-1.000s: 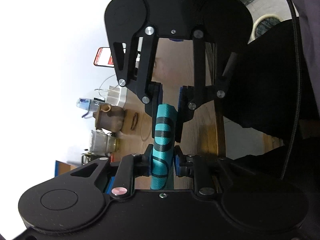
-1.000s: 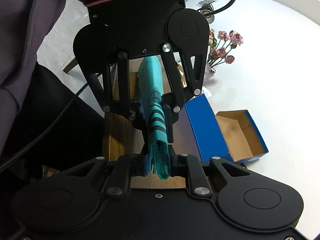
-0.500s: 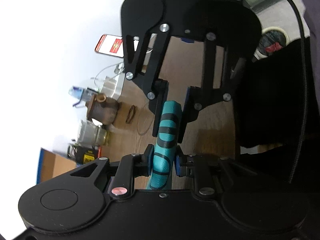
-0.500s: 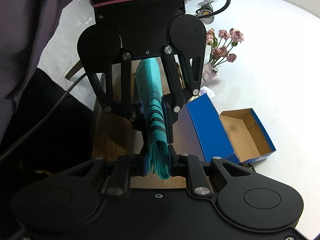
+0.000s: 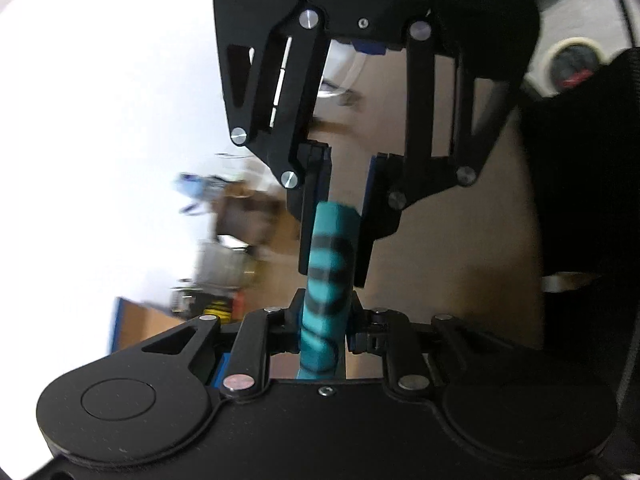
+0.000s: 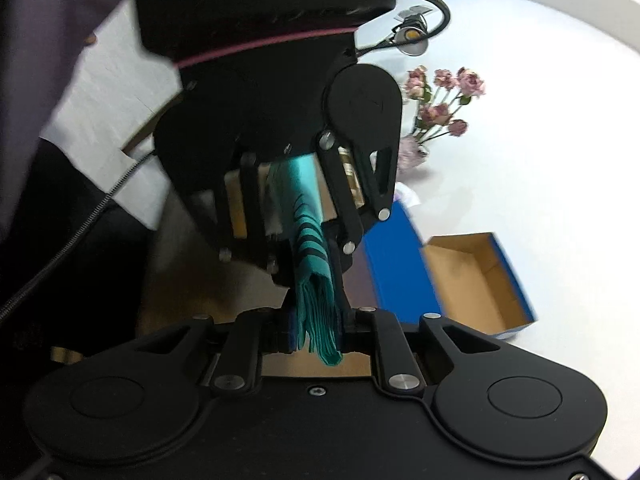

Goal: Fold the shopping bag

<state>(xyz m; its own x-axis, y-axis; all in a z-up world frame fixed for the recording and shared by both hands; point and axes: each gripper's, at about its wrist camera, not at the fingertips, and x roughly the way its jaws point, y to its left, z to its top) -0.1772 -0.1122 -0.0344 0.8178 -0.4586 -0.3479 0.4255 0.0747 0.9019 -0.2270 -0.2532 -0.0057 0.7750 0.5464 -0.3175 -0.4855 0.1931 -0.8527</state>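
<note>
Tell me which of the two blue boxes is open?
The right-hand blue box, showing its brown cardboard inside; the left blue box shows only a solid blue side.

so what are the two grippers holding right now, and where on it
Both hold the folded teal shopping bag. The right gripper pinches the layered end; the left gripper clamps the opposite, rolled end. The bag spans between them.

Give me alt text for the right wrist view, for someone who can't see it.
The right gripper pinches a folded teal bag, while the left gripper, facing it, grips the bag farther along. Behind sit an open blue box and pink flowers.
</note>
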